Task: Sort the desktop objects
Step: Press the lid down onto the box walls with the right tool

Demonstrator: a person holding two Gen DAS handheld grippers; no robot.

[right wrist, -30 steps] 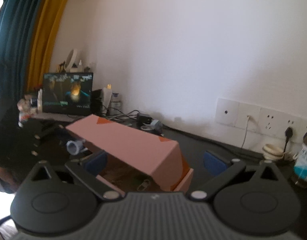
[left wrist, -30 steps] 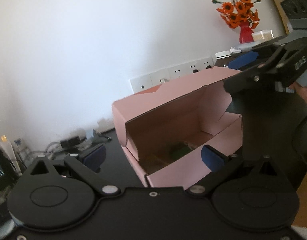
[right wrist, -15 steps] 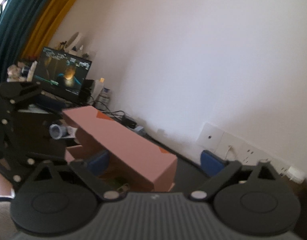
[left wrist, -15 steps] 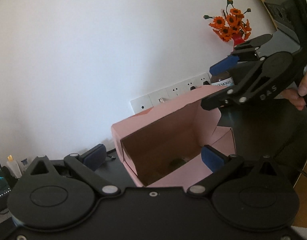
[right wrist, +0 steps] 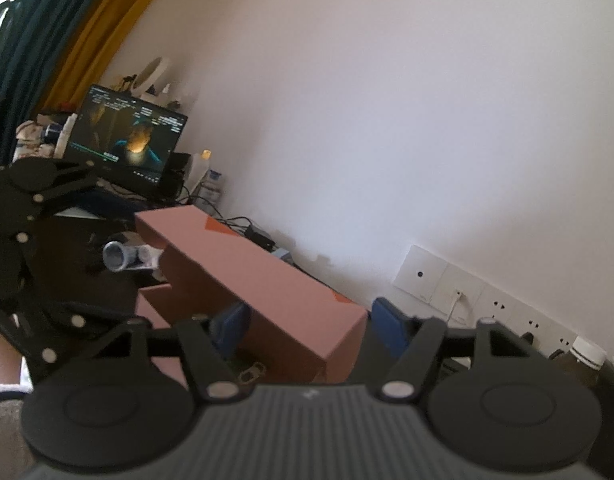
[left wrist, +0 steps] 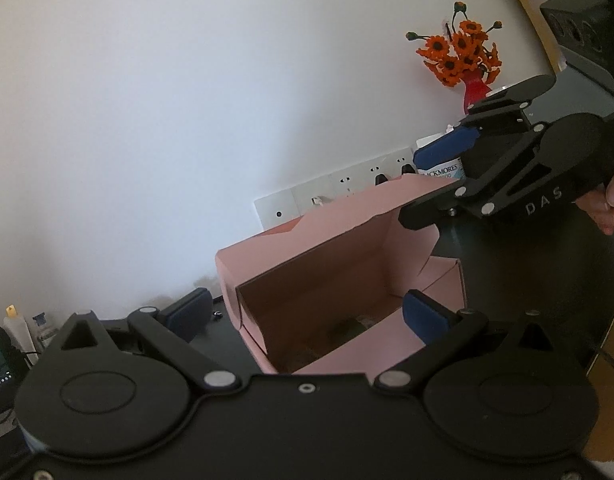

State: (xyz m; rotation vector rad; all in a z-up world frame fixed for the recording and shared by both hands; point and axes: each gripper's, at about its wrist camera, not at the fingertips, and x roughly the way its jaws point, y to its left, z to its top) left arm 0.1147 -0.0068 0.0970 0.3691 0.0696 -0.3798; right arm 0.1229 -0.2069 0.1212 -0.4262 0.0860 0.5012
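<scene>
On our left, the left gripper (left wrist: 307, 312) stands open at the near end of the pink cardboard box (left wrist: 339, 280), which sits on the dark desk (left wrist: 507, 264). The raised lid (right wrist: 259, 280) runs lengthwise away from our right gripper (right wrist: 307, 328), whose jaws are closing across its near end, pads not yet pressing; that hand is nearer.

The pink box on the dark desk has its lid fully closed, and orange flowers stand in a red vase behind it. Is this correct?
Not quite: the pink box has its lid raised, as the left wrist view shows by looking inside. The orange flowers do stand in a red vase behind it.
</scene>
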